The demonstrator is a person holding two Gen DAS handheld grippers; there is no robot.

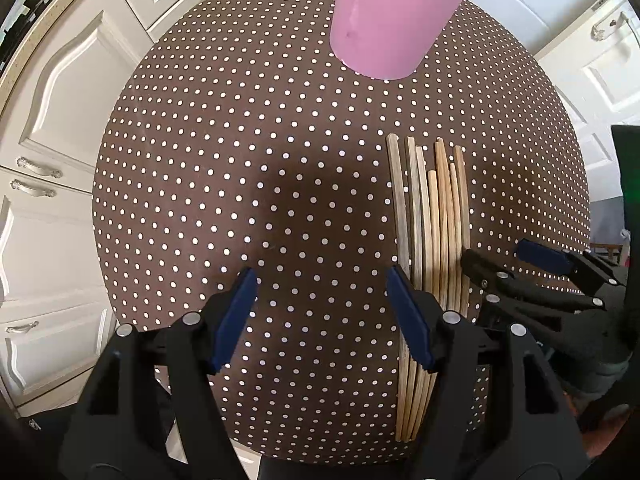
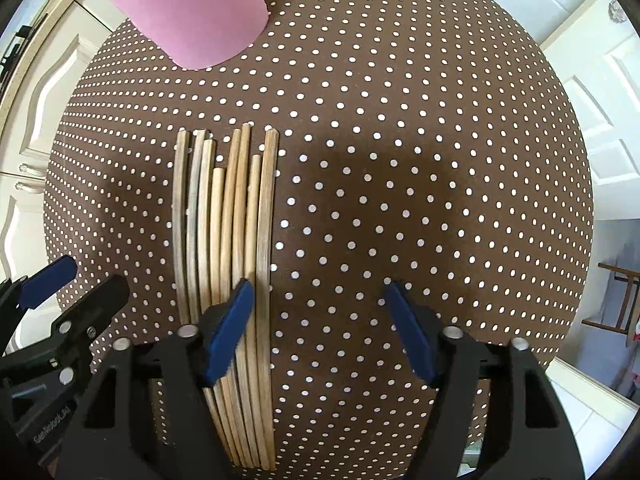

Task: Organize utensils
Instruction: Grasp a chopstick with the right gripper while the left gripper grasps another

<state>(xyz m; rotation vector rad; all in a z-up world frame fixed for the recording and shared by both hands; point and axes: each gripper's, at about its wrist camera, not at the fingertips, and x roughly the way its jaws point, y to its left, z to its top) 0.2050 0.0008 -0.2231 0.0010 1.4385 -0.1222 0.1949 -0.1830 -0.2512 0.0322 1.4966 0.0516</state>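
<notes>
Landmark: the row of chopsticks [image 1: 434,240], lying side by side on the brown dotted tablecloth [image 1: 240,160].

Left of the row: left gripper [image 1: 322,320], pointing down at the cloth, jaws spread. Bare cloth between its fingers; its right pad sits over the leftmost sticks near their close ends, and I cannot tell whether it touches them. Nothing held.

At the row: roughly eight sticks, parallel, far ends uneven, some greyer, some paler. All lie flat on the cloth; none lifted.

Beyond the row's far ends, a little to the left: pink cup [image 1: 396,20], upright on the cloth, well apart from the sticks. Only a pale sliver shows at its rim, so I cannot tell whether it holds anything.

Right of the row: right gripper [image 2: 318,328], also pointing down, jaws spread. Its left pad overlies the right-hand sticks; the other stands over bare cloth. No stick is pinched.

Progress, as a judgement: sorting has barely begun or not begun. The sticks look gathered and aligned, but every visible one is outside the cup. Left to do: pick them up, likely in pairs or a bundle, and stand them in the cup.
</notes>
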